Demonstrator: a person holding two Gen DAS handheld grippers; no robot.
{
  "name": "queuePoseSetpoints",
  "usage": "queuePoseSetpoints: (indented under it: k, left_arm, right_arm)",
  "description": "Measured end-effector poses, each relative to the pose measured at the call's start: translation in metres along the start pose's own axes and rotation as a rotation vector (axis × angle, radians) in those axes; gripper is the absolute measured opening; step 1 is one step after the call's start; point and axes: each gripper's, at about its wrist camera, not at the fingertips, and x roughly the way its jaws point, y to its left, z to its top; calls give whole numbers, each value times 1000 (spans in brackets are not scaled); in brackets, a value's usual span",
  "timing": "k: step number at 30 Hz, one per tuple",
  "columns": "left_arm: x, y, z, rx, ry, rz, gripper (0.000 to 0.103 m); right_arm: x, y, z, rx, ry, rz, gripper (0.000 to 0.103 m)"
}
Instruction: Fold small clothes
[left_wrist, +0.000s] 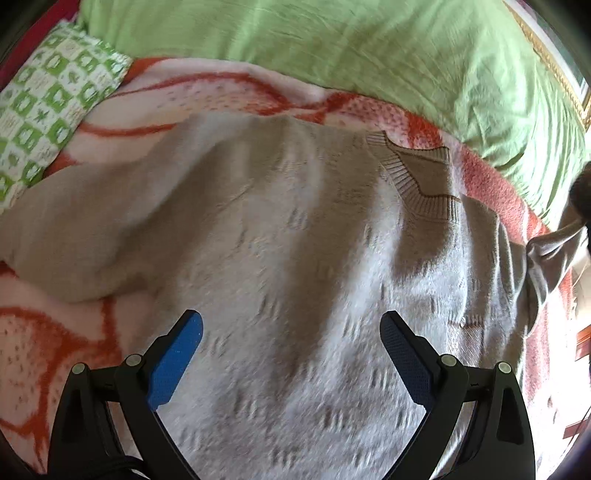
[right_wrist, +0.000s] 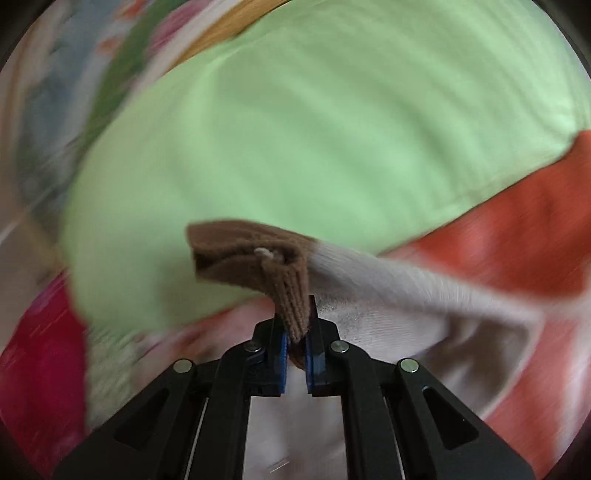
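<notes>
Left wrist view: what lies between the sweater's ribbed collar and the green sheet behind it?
A strip of the orange-and-white blanket separates the ribbed collar from the green sheet; nothing else lies there.

The bed is covered by a white-and-orange blanket (left_wrist: 229, 92). A beige knitted sweater (left_wrist: 277, 240) is spread flat on it. A light green pillow (left_wrist: 332, 48) and a green-checked cushion (left_wrist: 48, 107) are laid beyond.

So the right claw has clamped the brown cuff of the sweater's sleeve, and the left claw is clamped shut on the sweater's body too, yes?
Not quite. The left claw is open, its fingers spread wide above the sweater, gripping nothing; the left wrist view shows that. The rest holds: in the right wrist view the right claw is shut on the brown cuff of the sleeve.
</notes>
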Motion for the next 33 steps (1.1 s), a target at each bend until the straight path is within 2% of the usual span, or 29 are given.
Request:
queuePoseSetpoints:
  k: [2, 6, 8, 10, 11, 12, 13, 14, 15, 17, 22, 25, 26, 27, 28, 29, 31, 33]
  left_arm:
    - [-8, 10, -5, -15, 14, -13, 97]
    - [-18, 23, -13, -35, 39, -57, 97]
    - [-22, 25, -16, -36, 51, -82, 97]
    - [-25, 26, -20, -36, 55, -94, 97]
    - [-24, 25, -21, -36, 59, -104, 97]
    - [-23, 23, -20, -35, 63, -109, 97]
    - [-20, 20, -20, -29, 72, -113, 97]
    - [-17, 18, -19, -25, 74, -111, 97]
    - [-14, 17, -18, -21, 75, -109, 97]
    - [-1, 14, -14, -13, 86, -92, 97]
    - [38, 15, 6, -112, 136, -122, 97]
    - [51, 13, 18, -172, 115, -136, 95]
    - [53, 11, 22, -180, 97, -134, 90]
    - [55, 9, 27, -180, 75, -135, 66]
    - [55, 4, 31, -167, 63, -136, 32]
    - [53, -1, 34, -152, 66, -156, 19]
    - [36, -3, 37, -145, 27, -179, 10]
    - [2, 3, 41, -138, -48, -214, 9]
  right_arm:
    - [26, 34, -29, -29, 95, 82, 8]
    - [77, 85, -77, -61, 257, 182, 8]
    - [103, 106, -103, -67, 357, 209, 8]
    - [127, 114, -124, -47, 477, 215, 14]
    - [139, 117, -135, -34, 562, 192, 26]
    - [145, 115, -146, -5, 632, 179, 45]
    - [143, 109, -151, 35, 644, 200, 48]
    - [133, 112, -150, 49, 628, 216, 49]
    - [121, 106, -148, 56, 603, 221, 55]
    - [96, 94, -145, 67, 551, 199, 61]
    - [38, 45, -135, 149, 396, 86, 61]
    - [7, 19, -135, 195, 333, 15, 61]
    - [-2, 9, -135, 215, 319, -7, 61]
    - [-10, 3, -136, 228, 311, -20, 61]
    - [-15, -1, -136, 239, 303, -35, 61]
    - [-23, -8, -137, 251, 291, -55, 61]
    - [-32, -13, -135, 260, 263, -80, 61]
    - [-42, -13, -132, 241, 217, -119, 61]
